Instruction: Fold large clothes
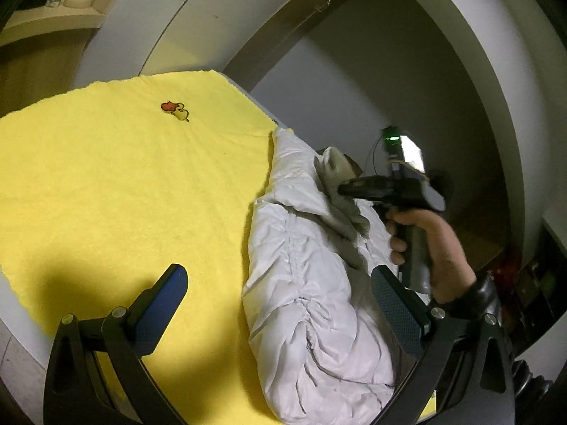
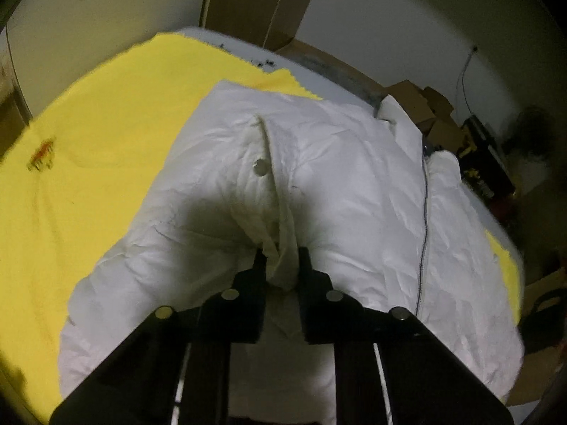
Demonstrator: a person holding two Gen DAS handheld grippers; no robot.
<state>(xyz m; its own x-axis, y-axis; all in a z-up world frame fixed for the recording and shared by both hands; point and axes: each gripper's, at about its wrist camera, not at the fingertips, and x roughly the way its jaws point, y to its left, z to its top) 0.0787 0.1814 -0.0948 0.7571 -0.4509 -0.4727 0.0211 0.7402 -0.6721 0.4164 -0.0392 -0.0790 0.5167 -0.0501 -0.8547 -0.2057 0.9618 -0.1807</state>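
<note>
A white puffy jacket point(image 1: 312, 336) lies crumpled along the right side of a yellow blanket point(image 1: 124, 177). My left gripper point(image 1: 276, 271) hovers open over the jacket's near part, one finger above the blanket and the other above the jacket, with nothing gripped. In the left wrist view a hand point(image 1: 436, 241) holds my right gripper point(image 1: 342, 189), which pinches a bunched fold of the jacket. In the right wrist view the right gripper point(image 2: 282, 253) is shut on a fold of the jacket point(image 2: 354, 177) below a snap button point(image 2: 261, 167). A zipper point(image 2: 425, 212) runs down the right side.
The yellow blanket point(image 2: 106, 124) covers a pale table whose far edge point(image 2: 319, 71) shows beyond the jacket. Cardboard boxes point(image 2: 425, 106) and dark clutter stand past the table at right. A shelf point(image 1: 53, 17) is at the upper left by the wall.
</note>
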